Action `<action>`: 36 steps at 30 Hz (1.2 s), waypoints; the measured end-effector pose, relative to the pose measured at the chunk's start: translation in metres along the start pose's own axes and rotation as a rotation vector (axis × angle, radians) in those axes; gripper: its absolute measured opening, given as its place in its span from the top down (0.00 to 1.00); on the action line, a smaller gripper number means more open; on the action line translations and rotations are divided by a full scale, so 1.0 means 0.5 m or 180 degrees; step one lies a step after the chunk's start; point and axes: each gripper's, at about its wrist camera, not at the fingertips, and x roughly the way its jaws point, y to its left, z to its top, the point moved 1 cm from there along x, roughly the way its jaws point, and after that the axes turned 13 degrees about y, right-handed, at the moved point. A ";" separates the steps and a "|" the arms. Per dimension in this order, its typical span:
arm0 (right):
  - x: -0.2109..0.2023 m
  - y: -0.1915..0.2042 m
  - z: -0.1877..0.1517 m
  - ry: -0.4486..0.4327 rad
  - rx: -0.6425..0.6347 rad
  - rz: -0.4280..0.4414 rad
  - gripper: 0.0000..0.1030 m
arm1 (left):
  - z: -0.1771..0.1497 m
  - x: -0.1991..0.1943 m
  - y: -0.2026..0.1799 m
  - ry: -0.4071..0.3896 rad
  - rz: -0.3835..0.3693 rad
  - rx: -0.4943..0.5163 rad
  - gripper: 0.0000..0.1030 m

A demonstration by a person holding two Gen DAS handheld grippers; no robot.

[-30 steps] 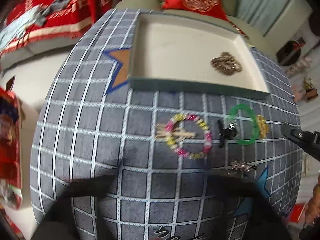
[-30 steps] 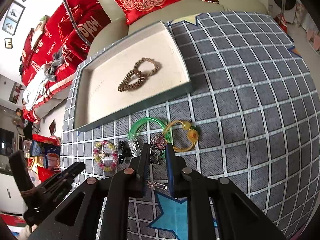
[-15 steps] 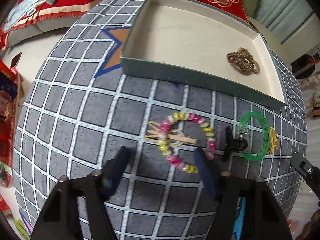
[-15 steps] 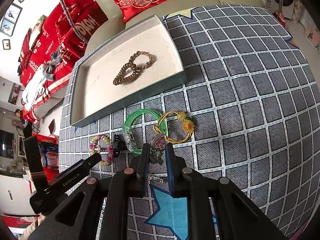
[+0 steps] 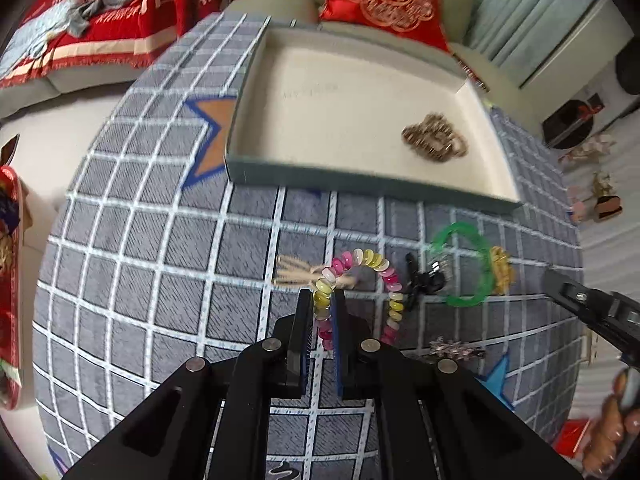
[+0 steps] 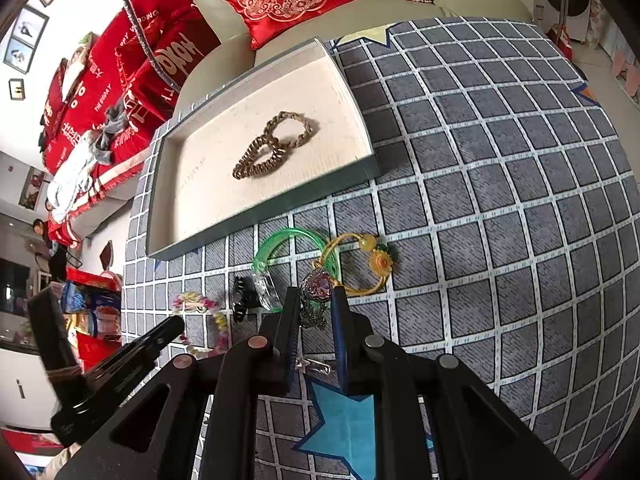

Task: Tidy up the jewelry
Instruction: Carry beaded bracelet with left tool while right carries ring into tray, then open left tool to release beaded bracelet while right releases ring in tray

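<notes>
My left gripper has its jaws closing, and its pads pinch the near-left beads of the pink and yellow beaded bracelet, which lies on the grey checked cloth. Over the cloth my right gripper is shut on a purple-stone brooch. The teal tray with cream lining sits behind, holding bronze chain bracelets. In the right wrist view the tray and the chains lie at upper left.
On the cloth lie a green bangle, a yellow flower cord bracelet, a black hair claw, a beige clip and a silver pin. A sofa with red cushions stands beyond the tray.
The left gripper came down over the beaded bracelet with its fingers wide apart, then shut on its near-left side. The right gripper kept still with the brooch.
</notes>
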 end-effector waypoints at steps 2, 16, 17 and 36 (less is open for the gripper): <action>-0.004 0.007 0.010 -0.0020 -0.0034 0.0013 0.84 | 0.014 -0.026 0.004 -0.0075 -0.0032 0.0029 0.78; -0.008 0.060 0.153 -0.0158 -0.0296 0.0046 0.84 | 0.192 -0.059 -0.027 -0.0450 0.0019 0.0182 0.78; -0.005 0.063 0.164 -0.0165 -0.0309 0.0040 0.84 | 0.201 -0.055 -0.029 -0.0448 0.0047 0.0195 0.78; 0.112 0.064 0.352 -0.0096 -0.0405 -0.0208 0.84 | 0.366 0.076 -0.046 -0.0258 0.0518 0.0287 0.77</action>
